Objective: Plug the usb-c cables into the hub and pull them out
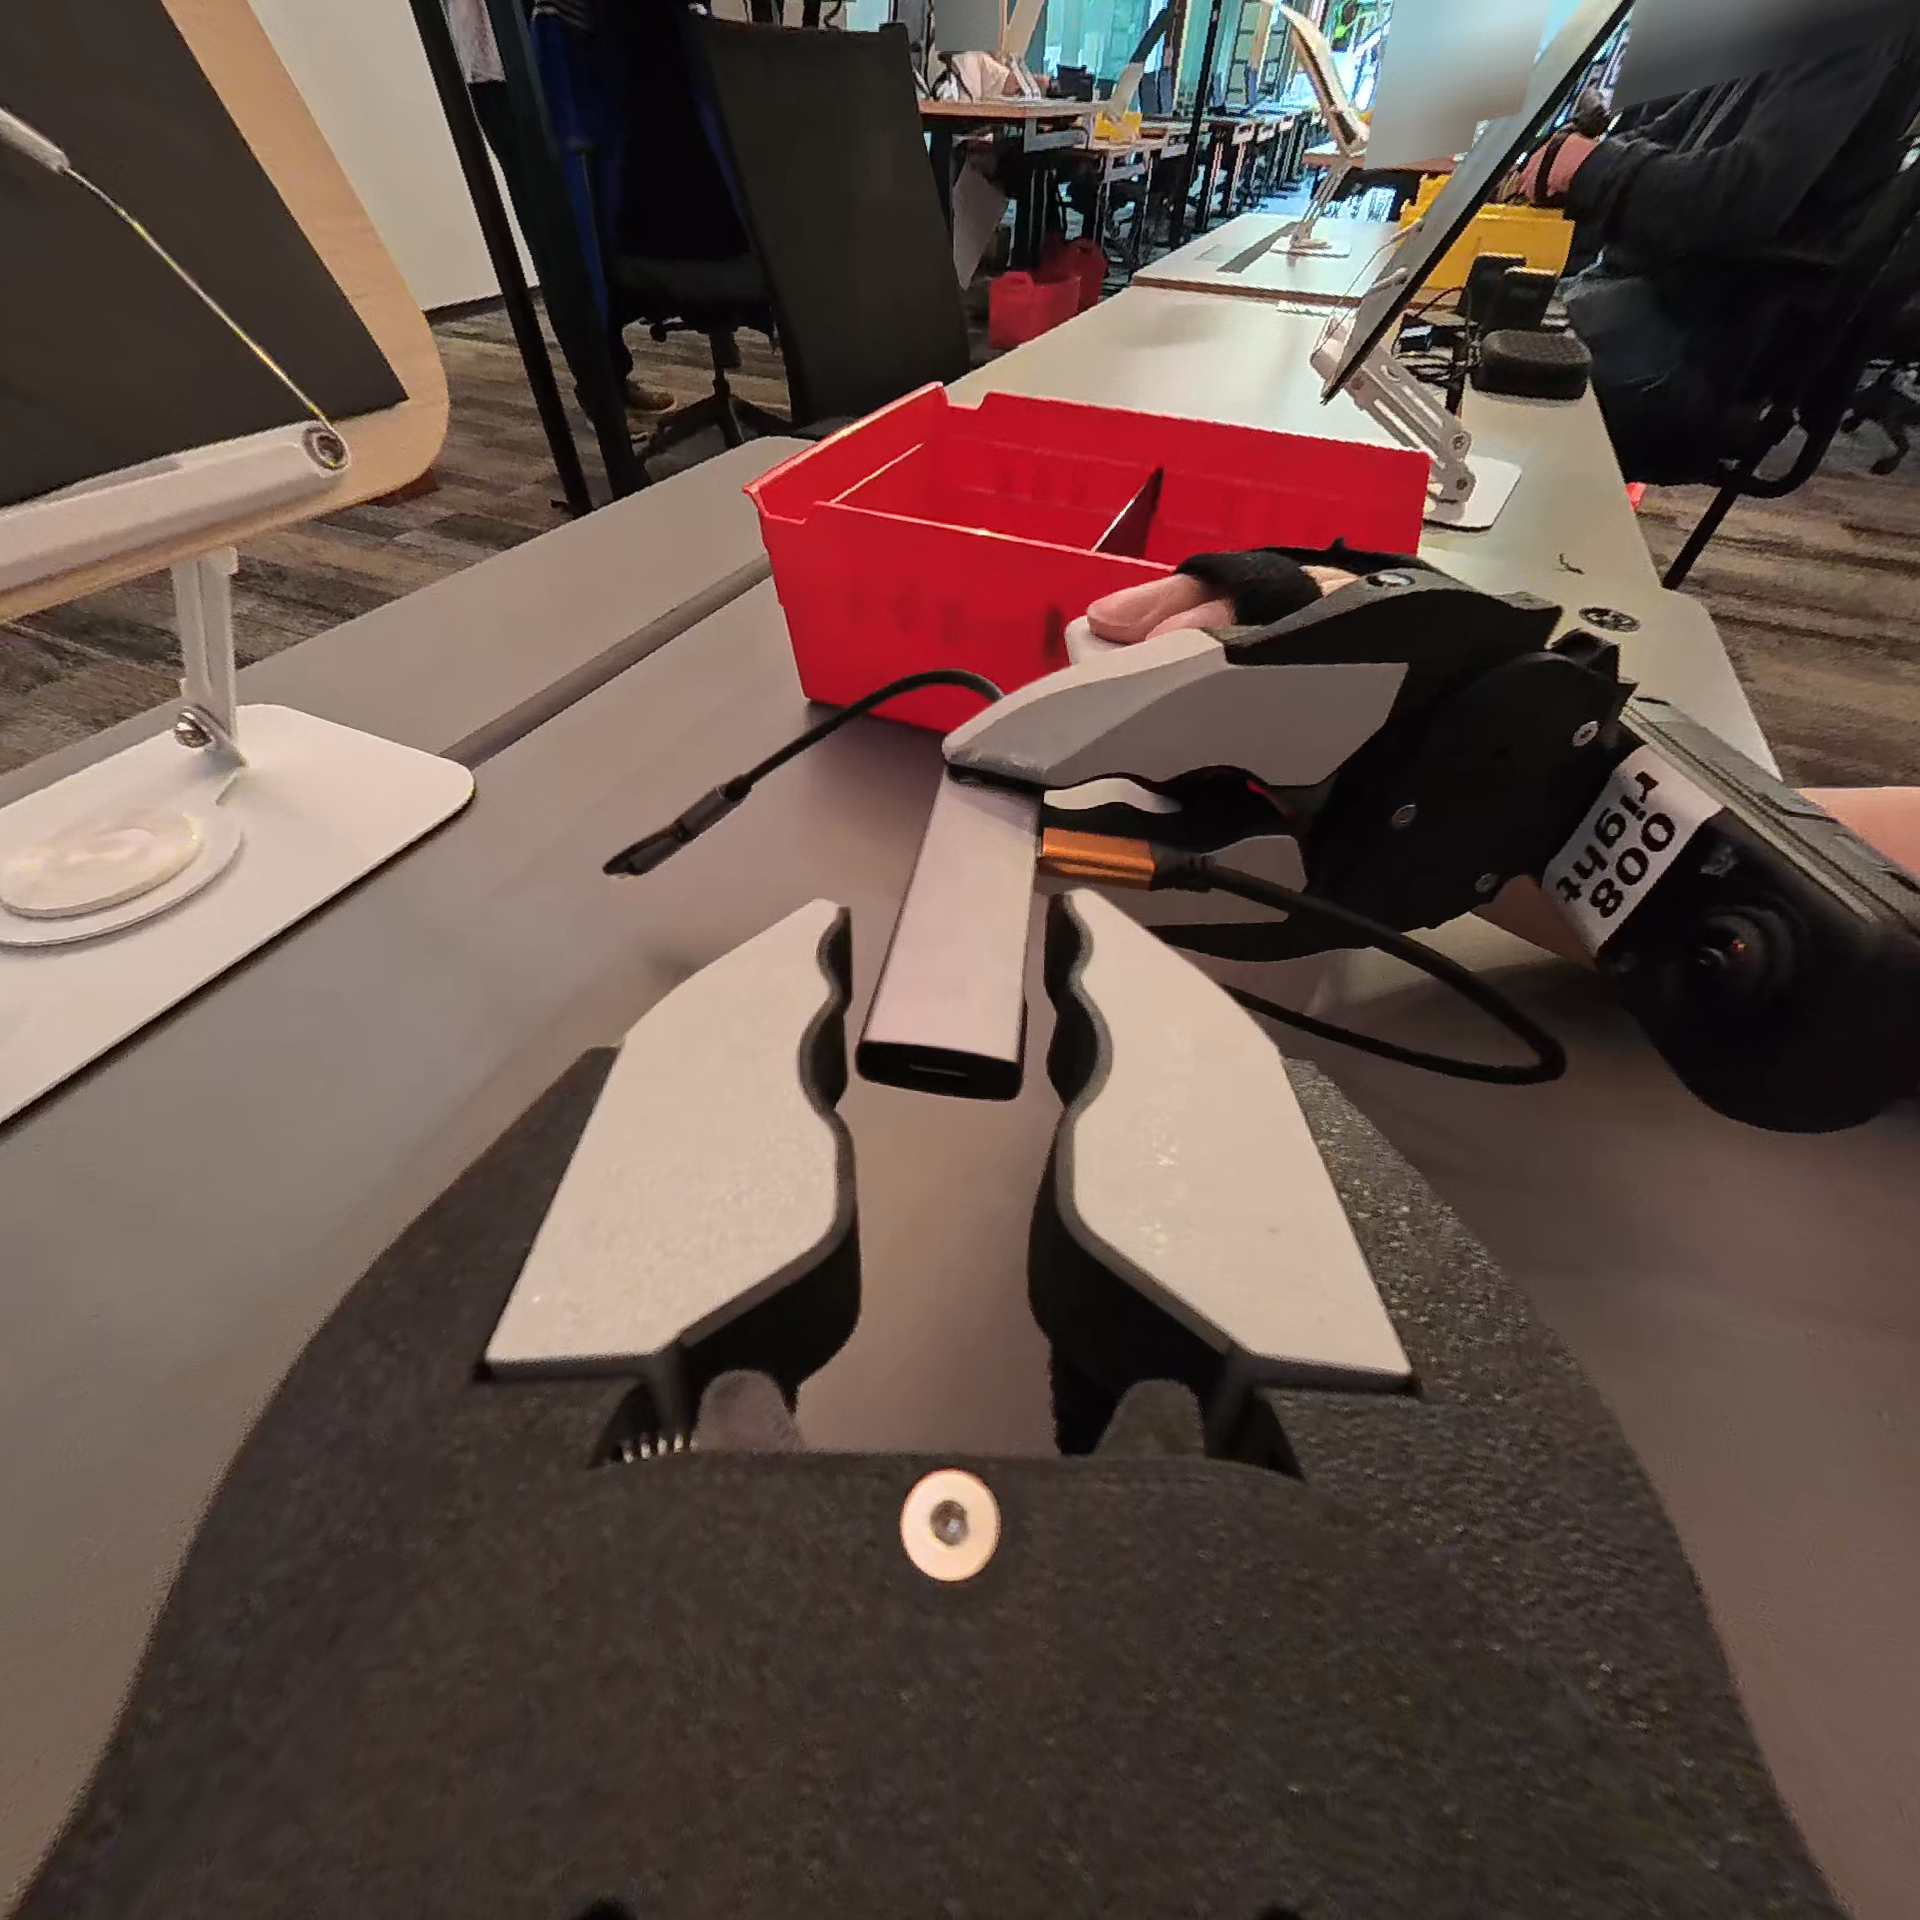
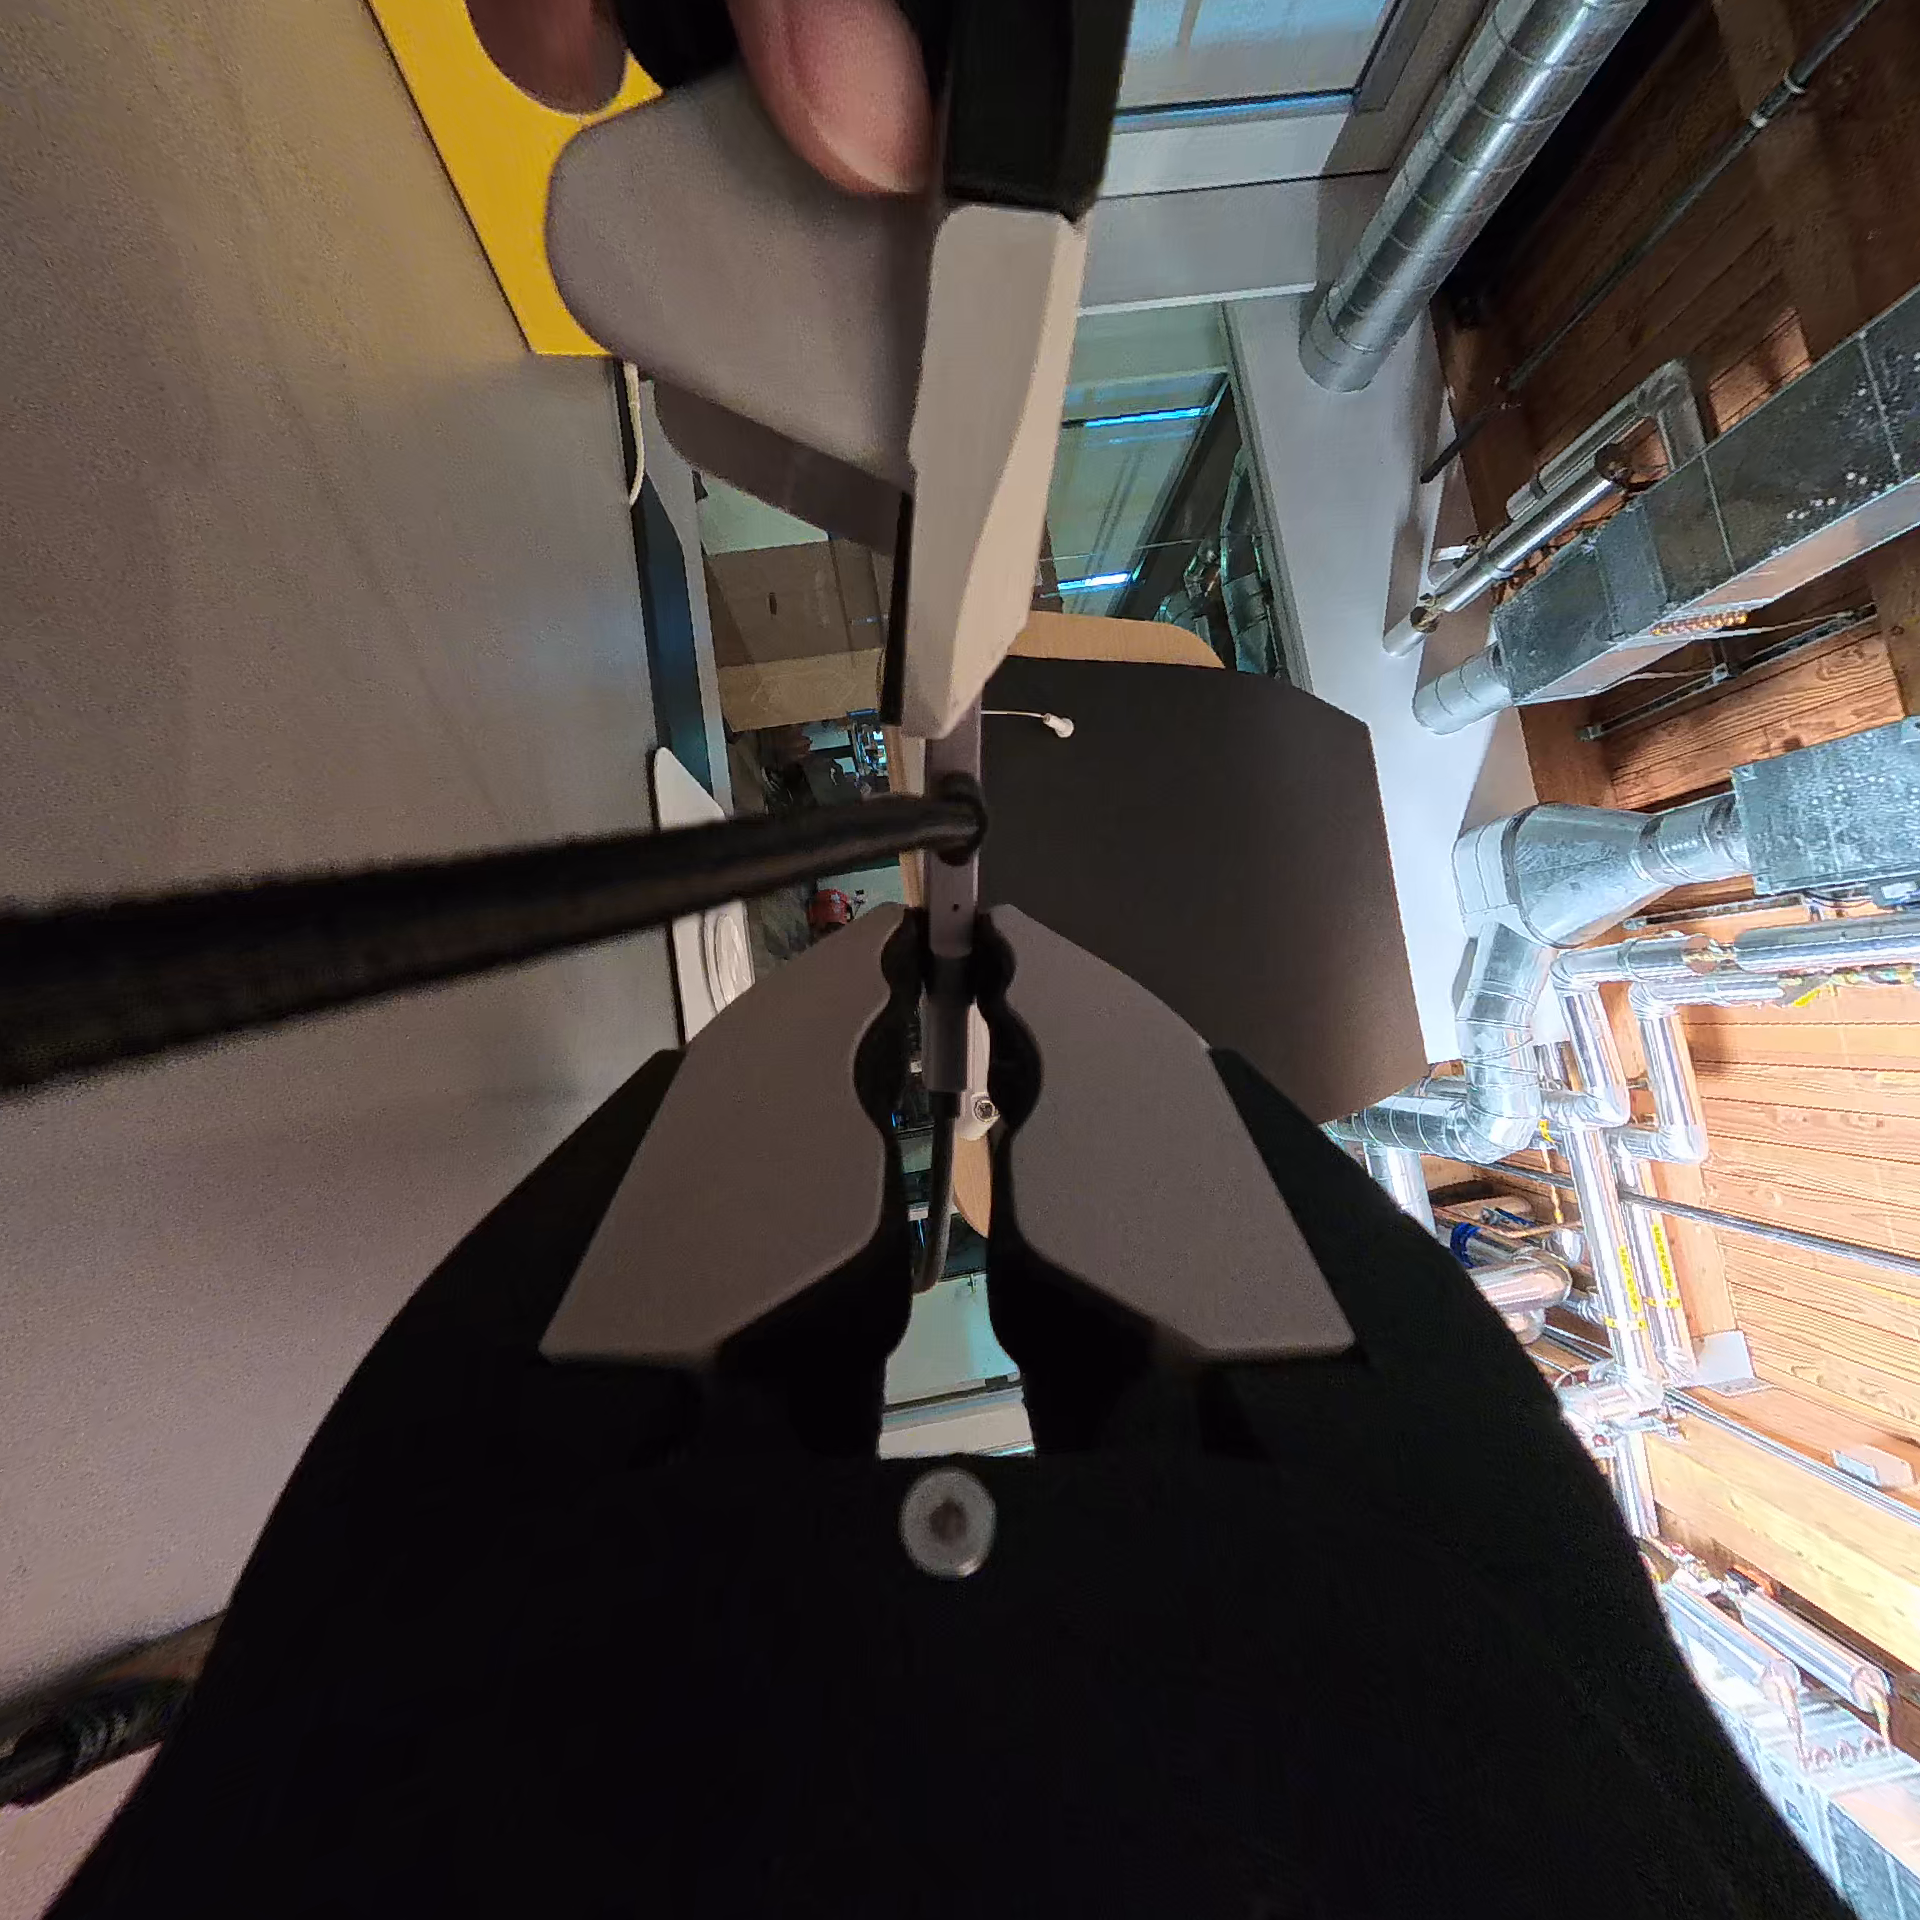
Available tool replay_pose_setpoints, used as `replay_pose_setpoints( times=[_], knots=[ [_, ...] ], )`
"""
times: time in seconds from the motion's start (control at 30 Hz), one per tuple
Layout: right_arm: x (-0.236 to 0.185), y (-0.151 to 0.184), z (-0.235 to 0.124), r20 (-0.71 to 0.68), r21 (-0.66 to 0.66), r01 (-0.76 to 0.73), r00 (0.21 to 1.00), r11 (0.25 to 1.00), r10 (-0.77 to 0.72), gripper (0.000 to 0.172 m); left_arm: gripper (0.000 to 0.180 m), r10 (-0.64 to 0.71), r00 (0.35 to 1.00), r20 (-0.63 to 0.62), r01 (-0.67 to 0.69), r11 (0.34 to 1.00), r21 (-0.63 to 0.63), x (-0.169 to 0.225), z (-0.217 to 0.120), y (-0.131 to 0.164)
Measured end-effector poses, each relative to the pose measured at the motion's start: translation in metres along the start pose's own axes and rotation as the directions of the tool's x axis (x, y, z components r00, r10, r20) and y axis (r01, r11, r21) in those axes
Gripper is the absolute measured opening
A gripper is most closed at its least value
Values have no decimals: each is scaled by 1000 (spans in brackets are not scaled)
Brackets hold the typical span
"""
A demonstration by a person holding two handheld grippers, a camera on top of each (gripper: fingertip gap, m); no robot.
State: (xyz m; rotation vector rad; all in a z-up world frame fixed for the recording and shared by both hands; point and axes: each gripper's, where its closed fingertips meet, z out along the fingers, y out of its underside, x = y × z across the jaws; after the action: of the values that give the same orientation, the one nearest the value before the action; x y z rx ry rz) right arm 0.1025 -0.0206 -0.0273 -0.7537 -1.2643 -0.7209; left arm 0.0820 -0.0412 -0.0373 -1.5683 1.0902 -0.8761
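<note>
The grey hub lies on the dark worktop between the left gripper's jaws, which stand apart from its sides; the right gripper's jaws pinch its far end; an orange-tipped cable is plugged into its side.

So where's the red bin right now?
In the left wrist view, the red bin sits on the dark table, beyond the hub and the right tongs.

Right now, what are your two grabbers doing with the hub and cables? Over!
Left gripper open, straddling hub. Right gripper clamped on hub's far end. Orange plug in hub. Nothing blocking.
</note>
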Motion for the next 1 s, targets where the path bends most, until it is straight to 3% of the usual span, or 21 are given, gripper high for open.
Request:
replay_pose_setpoints(
  times=[0.13,0.77,1.0],
  knots=[
    [0,-1,0,1,4,1,1000,1000,-1,9,27,-13,1000,-24,14,999,38,2,-3,-5],
    [3,-1,0,-39,1,-12,999,1000,12,13,25,21,998,-58,-17,997,69,8,-7,-11],
    [14,2,-2,-65,-14,-29,997,999,28,10,32,55,998,4,-55,998,28,6,-6,-10]
  ],
)
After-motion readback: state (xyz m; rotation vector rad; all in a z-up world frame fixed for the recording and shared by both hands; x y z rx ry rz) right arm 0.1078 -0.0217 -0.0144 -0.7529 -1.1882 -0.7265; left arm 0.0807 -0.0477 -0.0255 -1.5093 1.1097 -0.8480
